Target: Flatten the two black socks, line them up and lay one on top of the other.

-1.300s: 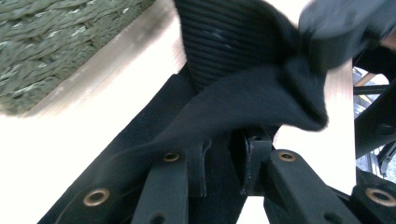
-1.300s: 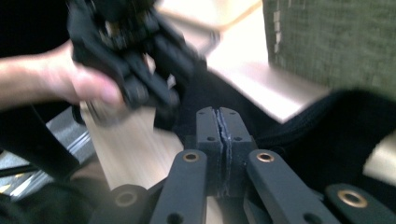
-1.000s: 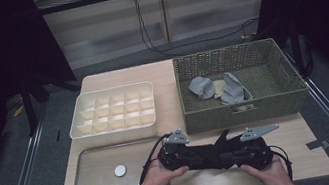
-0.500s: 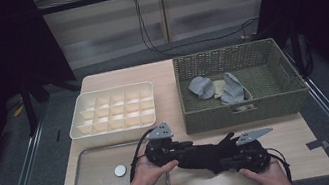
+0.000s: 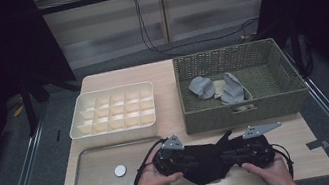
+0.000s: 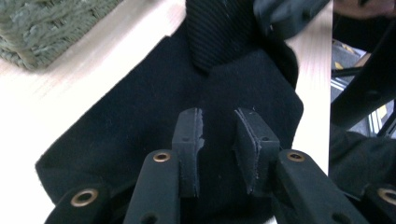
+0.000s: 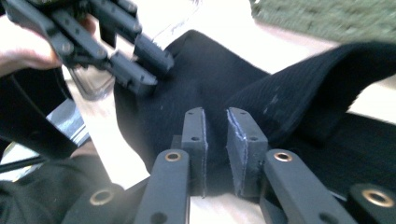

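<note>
A black sock (image 5: 209, 167) lies bunched on the table's front edge between my two grippers. My left gripper (image 5: 198, 159) points right over it, and my right gripper (image 5: 227, 155) points left. In the left gripper view the pads (image 6: 188, 133) stand apart above the smooth black fabric (image 6: 130, 126), with the ribbed cuff (image 6: 219, 32) beyond. The right gripper (image 7: 215, 123) hovers over the sock (image 7: 196, 84) with a narrow gap. Both pairs of jaws have just been opening, and neither presses on the cloth. The left gripper (image 7: 140, 60) faces the right one closely.
A woven basket (image 5: 241, 110) with several grey socks (image 5: 202, 87) stands right behind the grippers. A white compartment box (image 5: 117, 125) sits at the back left. A metal tray (image 5: 87, 158) with a small white disc (image 5: 120, 170) lies left of my left hand.
The left gripper swung up and left, then came back toward the right one. Both grippers have let go of the black sock, which has slumped between them.
</note>
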A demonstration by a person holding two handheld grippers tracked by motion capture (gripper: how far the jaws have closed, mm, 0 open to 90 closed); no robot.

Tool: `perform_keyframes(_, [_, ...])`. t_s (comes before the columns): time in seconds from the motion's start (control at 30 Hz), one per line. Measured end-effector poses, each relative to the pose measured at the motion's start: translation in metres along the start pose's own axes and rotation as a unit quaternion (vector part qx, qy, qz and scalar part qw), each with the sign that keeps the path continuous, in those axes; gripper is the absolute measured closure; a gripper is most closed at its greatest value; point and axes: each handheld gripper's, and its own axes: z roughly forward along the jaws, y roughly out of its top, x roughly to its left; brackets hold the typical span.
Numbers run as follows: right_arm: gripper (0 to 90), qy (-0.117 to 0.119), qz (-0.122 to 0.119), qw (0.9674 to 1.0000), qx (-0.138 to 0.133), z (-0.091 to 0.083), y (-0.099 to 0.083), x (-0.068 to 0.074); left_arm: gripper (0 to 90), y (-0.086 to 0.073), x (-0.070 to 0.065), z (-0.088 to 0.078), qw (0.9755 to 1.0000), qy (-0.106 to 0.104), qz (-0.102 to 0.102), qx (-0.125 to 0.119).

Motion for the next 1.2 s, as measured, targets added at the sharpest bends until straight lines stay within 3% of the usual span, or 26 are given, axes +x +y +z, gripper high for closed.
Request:
perform_keyframes(0.1, [76.5,-0.005,0.004,0.9999,-0.010,-0.003,0.005,-0.003,69.9,0.000,-0.002,-0.006,1.0000,0.004,0.004,0.001])
perform_keyframes(0.17, [76.1,-0.010,0.001,0.9999,-0.014,-0.003,0.009,-0.005,69.8,-0.002,-0.001,-0.013,1.0000,0.003,-0.001,-0.004])
perform_keyframes(0.27, [75.6,-0.017,-0.003,0.9997,-0.015,-0.001,0.015,-0.007,68.9,-0.013,0.006,-0.023,0.9996,0.020,-0.018,-0.002])
perform_keyframes(0.3, [75.3,-0.019,-0.005,0.9996,-0.018,-0.002,0.018,-0.008,67.4,-0.016,0.006,-0.025,0.9994,0.028,-0.020,0.004])
perform_keyframes(0.33, [74.8,-0.018,-0.007,0.9996,-0.022,-0.003,0.021,-0.009,65.1,-0.020,0.007,-0.026,0.9995,0.022,-0.024,0.004])
perform_keyframes(0.37, [74.2,-0.019,-0.007,0.9995,-0.022,-0.004,0.024,-0.011,62.9,-0.023,0.005,-0.027,0.9991,0.033,-0.026,0.008])
perform_keyframes(0.47, [73.7,-0.027,-0.007,0.9991,-0.031,-0.006,0.031,-0.014,56.5,-0.029,0.003,-0.028,0.9989,0.031,-0.033,0.009])
perform_keyframes(0.6, [69.6,-0.041,0.000,0.9981,-0.046,-0.006,0.039,-0.027,51.9,-0.037,0.002,-0.031,0.9990,0.030,-0.031,0.016])
perform_keyframes(0.7, [67.7,-0.051,-0.006,0.9980,-0.035,-0.003,0.040,-0.033,51.8,-0.038,0.003,-0.030,0.9985,0.038,-0.031,0.023])
perform_keyframes(0.73, [63.6,-0.056,0.009,0.9977,-0.038,-0.002,0.039,-0.042,52.1,-0.038,0.003,-0.028,0.9983,0.039,-0.028,0.034])
perform_keyframes(0.77, [62.6,-0.056,0.016,0.9977,-0.034,-0.001,0.039,-0.044,52.7,-0.039,0.002,-0.027,0.9984,0.041,-0.027,0.028])
perform_keyframes(0.83, [60.7,-0.066,0.012,0.9973,-0.030,0.000,0.037,-0.047,52.5,-0.038,0.002,-0.027,0.9985,0.042,-0.019,0.031])
perform_keyframes(1.07, [64.7,-0.067,0.007,0.9977,-0.009,-0.003,0.025,-0.046,77.2,-0.038,0.001,-0.024,0.9990,0.031,-0.011,0.030])
perform_keyframes(1.2, [76.6,-0.074,0.020,0.9970,-0.008,-0.016,0.012,-0.042,87.0,-0.036,0.004,-0.025,0.9991,0.019,-0.022,0.032])
